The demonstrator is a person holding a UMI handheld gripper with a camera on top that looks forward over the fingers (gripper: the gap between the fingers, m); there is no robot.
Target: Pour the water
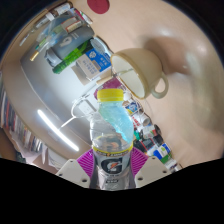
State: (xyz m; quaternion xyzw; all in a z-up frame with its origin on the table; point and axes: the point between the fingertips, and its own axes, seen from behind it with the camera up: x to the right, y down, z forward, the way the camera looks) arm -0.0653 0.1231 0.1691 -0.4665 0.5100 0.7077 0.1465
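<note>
A clear plastic bottle (110,135) with a yellow cap and a black-and-white label stands between my fingers, both purple pads (90,162) pressing on its label. My gripper (110,168) is shut on it. The whole view is rolled over, so the bottle is tilted, its yellow cap (110,96) pointing toward a beige mug (143,68). The mug lies just beyond the cap, its open mouth facing the bottle and its handle below on the side nearer me. Some water shows inside the bottle's upper part.
The pale tabletop (50,95) fills the space around the mug. Boxes and packets (75,50) are stacked beyond the bottle on one side. Small coloured items (148,132) lie close to the bottle's other side. A dark red round object (99,5) sits far off.
</note>
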